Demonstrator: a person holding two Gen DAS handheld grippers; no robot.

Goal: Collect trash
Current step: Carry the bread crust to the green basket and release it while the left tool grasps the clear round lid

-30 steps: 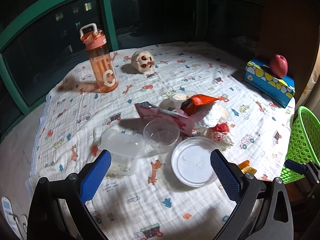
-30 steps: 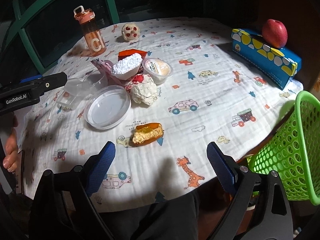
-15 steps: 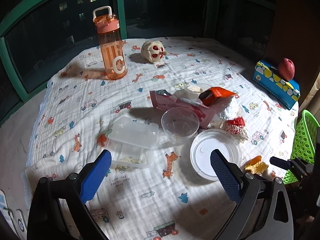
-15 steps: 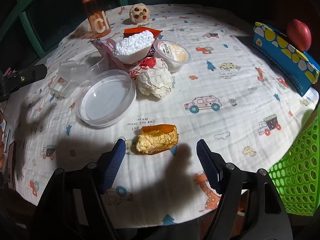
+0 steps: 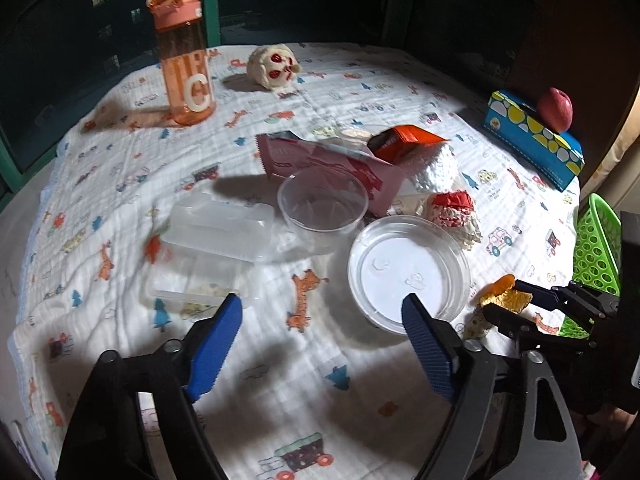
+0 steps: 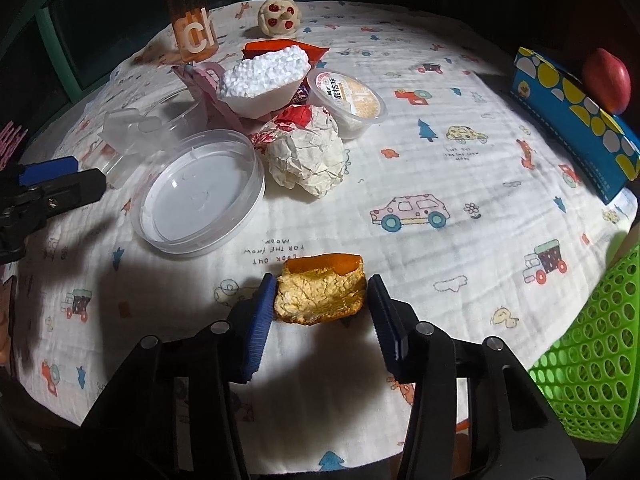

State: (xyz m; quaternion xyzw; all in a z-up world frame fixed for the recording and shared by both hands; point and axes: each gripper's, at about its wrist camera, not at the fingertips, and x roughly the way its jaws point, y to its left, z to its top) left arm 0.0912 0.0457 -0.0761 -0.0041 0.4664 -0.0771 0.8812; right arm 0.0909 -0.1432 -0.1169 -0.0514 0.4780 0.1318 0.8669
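An orange peel piece (image 6: 322,294) lies on the printed cloth near the table's front edge. My right gripper (image 6: 322,300) is open with its blue pads either side of the peel, close to it; it also shows in the left wrist view (image 5: 508,304). My left gripper (image 5: 320,336) is open and empty, low over the cloth in front of a clear round lid (image 5: 408,272). Beyond lie a clear cup (image 5: 322,204), a clear box (image 5: 212,240), a pink wrapper (image 5: 328,164), crumpled paper (image 6: 308,156), a foam piece (image 6: 264,76) and a pudding cup (image 6: 348,98).
A green mesh basket (image 6: 592,352) hangs off the table's right edge. An orange water bottle (image 5: 184,52), a skull toy (image 5: 272,62) and a blue tissue box (image 5: 532,136) with a red apple (image 5: 554,108) stand at the back.
My right gripper has come down and forward over the orange peel and narrowed around it. My left gripper has narrowed and moved closer to the table.
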